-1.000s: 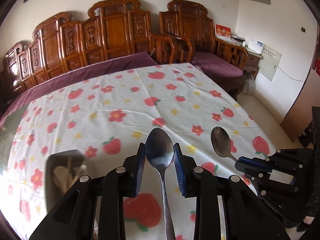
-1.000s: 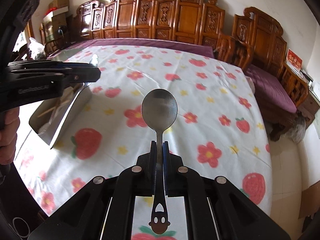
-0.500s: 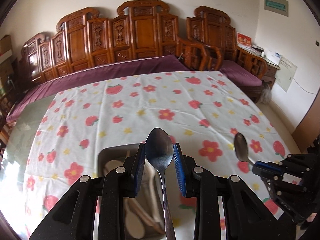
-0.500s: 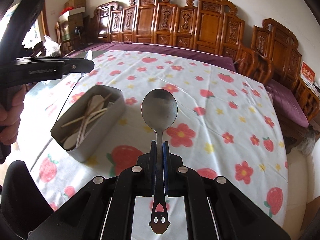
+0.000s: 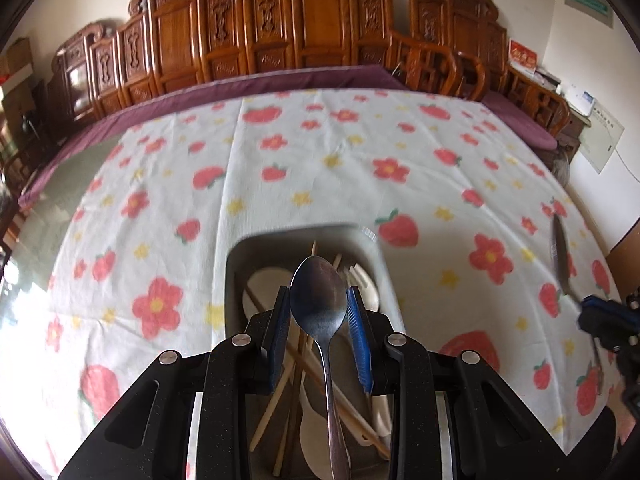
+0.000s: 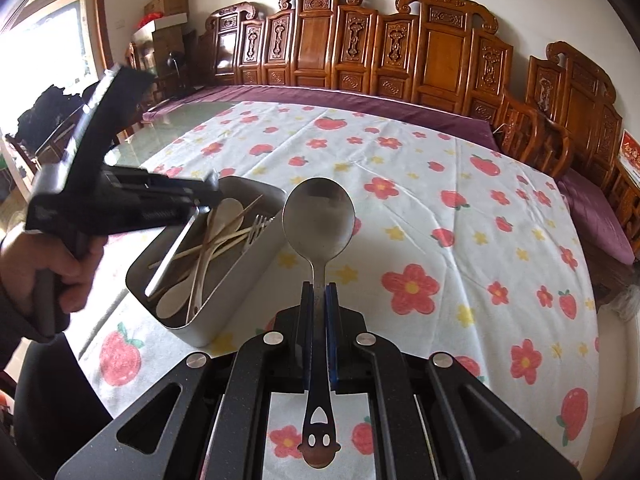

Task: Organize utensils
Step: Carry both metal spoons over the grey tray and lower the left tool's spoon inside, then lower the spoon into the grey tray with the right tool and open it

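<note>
My left gripper (image 5: 319, 312) is shut on a metal spoon (image 5: 319, 300) by its bowl and holds it right above the grey metal utensil box (image 5: 236, 252). The box holds wooden spoons, chopsticks and a fork (image 6: 258, 226). In the right wrist view the left gripper (image 6: 200, 196) hangs over the box (image 6: 240, 280) with the spoon handle (image 6: 172, 252) slanting down into it. My right gripper (image 6: 319, 292) is shut on the stem of a second metal spoon (image 6: 319, 220) with a smiley-face handle end, held above the tablecloth to the right of the box.
The table carries a white cloth with strawberries and flowers (image 6: 420, 200). Its far left part is bare glass (image 6: 188, 128). Carved wooden benches with purple cushions (image 6: 360, 60) line the far side and right. The table's right edge drops to the floor (image 5: 600, 208).
My left gripper has moved with its spoon from beside the box to directly above it, and the handle now dips into the box. My right gripper has come closer to the box.
</note>
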`<state>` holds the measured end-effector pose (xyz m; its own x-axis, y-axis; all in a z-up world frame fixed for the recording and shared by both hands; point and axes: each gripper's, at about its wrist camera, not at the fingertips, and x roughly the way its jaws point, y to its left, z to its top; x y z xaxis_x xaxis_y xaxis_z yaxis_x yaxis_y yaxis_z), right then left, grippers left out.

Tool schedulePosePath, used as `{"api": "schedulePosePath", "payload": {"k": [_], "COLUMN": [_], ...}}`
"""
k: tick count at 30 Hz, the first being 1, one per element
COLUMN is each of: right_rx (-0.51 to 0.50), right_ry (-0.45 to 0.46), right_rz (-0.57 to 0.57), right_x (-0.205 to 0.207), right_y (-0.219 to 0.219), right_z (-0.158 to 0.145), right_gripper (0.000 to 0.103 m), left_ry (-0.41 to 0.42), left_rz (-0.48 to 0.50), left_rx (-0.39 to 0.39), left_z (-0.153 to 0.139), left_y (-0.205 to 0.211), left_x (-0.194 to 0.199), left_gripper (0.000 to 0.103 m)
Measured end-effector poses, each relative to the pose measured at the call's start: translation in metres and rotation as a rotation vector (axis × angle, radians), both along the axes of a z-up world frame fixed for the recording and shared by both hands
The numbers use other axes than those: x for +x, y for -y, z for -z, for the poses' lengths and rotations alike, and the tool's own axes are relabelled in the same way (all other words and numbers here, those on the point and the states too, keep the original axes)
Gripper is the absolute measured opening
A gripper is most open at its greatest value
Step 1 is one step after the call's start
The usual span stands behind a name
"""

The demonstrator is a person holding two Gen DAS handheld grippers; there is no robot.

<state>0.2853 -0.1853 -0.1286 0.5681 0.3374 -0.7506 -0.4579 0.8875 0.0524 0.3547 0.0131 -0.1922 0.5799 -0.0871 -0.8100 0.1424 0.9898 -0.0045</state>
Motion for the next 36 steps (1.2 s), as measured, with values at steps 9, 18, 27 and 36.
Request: {"api": "schedulePosePath", "payload": {"k": [9, 18, 27, 36], "right_rx": [-0.005, -0.016, 0.005, 0.048], "right_ry": [-0.008, -0.015, -0.025, -0.100], "right_rz": [-0.007, -0.015, -0.055, -0.056], "right_x": [0.000, 0.000, 0.005, 0.023], "right_y": [-0.011, -0.028, -0.077, -0.126], "right_z": [0.003, 0.004, 0.002, 0.016], "right_gripper": [0.007, 0.007, 0.007, 0.007], "left_ry": [-0.059, -0.023, 0.049, 0.088], "left_rz": [-0.002, -0.008, -0.024, -0.056], "left_rx": [0.000, -0.028, -0.034, -0.034], "left_z": [0.022, 0.004, -0.028, -0.049], "left_y": [-0.002, -0.019, -0.056, -0.099], "left_x": [0.004, -0.010, -0.040, -0.062], "left_gripper": [0.027, 0.038, 0.039, 0.040]}}
